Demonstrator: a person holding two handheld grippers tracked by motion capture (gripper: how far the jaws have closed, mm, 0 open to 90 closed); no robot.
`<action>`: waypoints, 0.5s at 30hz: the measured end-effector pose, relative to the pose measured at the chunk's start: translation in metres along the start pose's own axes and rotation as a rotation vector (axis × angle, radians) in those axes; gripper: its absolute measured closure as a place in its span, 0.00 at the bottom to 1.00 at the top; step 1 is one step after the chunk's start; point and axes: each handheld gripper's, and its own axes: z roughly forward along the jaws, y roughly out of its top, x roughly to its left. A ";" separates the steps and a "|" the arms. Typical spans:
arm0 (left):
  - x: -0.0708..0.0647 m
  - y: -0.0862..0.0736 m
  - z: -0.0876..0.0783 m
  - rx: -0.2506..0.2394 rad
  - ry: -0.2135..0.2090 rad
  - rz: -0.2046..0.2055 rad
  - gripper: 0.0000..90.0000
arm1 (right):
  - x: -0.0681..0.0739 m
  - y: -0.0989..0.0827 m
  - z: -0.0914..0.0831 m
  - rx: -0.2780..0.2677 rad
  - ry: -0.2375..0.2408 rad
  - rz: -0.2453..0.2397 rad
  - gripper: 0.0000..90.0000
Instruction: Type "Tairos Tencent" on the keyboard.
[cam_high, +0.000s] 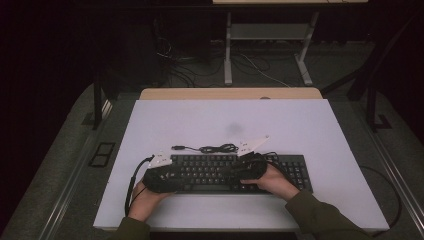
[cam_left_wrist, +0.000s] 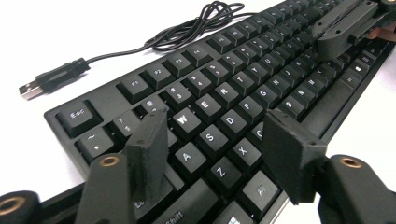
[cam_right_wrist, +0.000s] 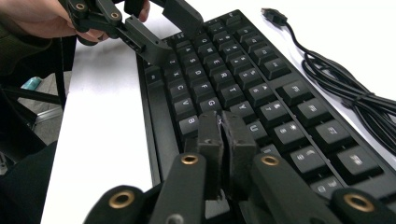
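Note:
A black keyboard (cam_high: 220, 172) (cam_left_wrist: 224, 93) (cam_right_wrist: 219, 79) lies along the near part of the white tabletop (cam_high: 200, 120). Its coiled USB cable (cam_high: 215, 148) (cam_left_wrist: 196, 28) (cam_right_wrist: 345, 84) lies loose just behind it. My left gripper (cam_high: 174, 176) (cam_left_wrist: 217, 135) hovers over the keyboard's left end, jaws open above the A, S, Z and X keys with nothing between them. My right gripper (cam_high: 246, 167) (cam_right_wrist: 223, 119) is over the middle keys, its pads pressed together and empty. Each gripper view also catches the other gripper: the right gripper (cam_left_wrist: 341, 32), the left gripper (cam_right_wrist: 168, 35).
White tabletop spreads bare behind the cable and to both sides of the keyboard. A wooden strip (cam_high: 230, 93) edges the table's far side. Beyond it stand the pale legs of another desk (cam_high: 228, 50), with cables on the dark floor. A person's sleeves come in from the bottom.

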 end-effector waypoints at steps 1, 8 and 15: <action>0.000 -0.001 -0.001 -0.004 0.002 -0.003 0.42 | 0.000 0.001 0.001 -0.002 0.002 -0.002 0.99; 0.001 -0.005 -0.006 -0.009 0.023 -0.022 0.35 | 0.002 0.005 0.011 0.019 0.026 -0.019 0.99; 0.002 -0.006 -0.008 -0.012 0.031 -0.024 0.35 | 0.004 0.005 0.018 0.043 0.035 -0.031 0.99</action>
